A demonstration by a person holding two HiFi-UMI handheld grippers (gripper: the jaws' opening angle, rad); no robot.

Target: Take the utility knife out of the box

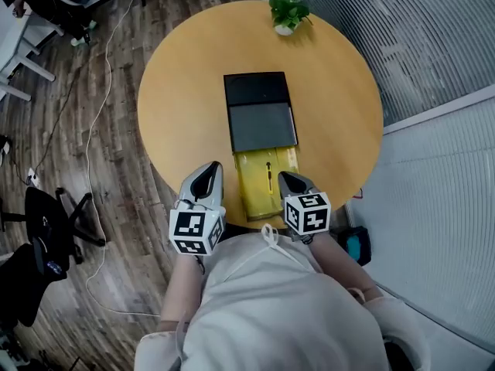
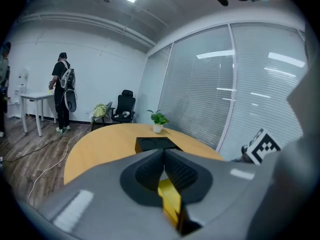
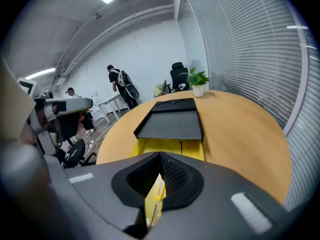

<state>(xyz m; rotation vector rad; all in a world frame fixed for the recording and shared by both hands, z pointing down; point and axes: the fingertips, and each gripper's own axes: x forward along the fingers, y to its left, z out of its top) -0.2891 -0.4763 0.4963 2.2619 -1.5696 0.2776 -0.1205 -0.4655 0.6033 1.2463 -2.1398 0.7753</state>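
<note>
Left gripper [image 1: 209,168] and right gripper [image 1: 286,178] both have their jaws pressed together on nothing, low over the near edge of the round table [image 1: 182,91]. The box [image 1: 261,126] lies just ahead of the tips, dark lid slid away, yellow tray [image 1: 254,195] exposed between the two grippers. The utility knife [image 1: 268,176] lies in the tray, just left of the right gripper's tips.

Far end of the yellow box [image 1: 267,185] hidden under the black tray [image 1: 261,126], what lies inside the box too small to tell
</note>
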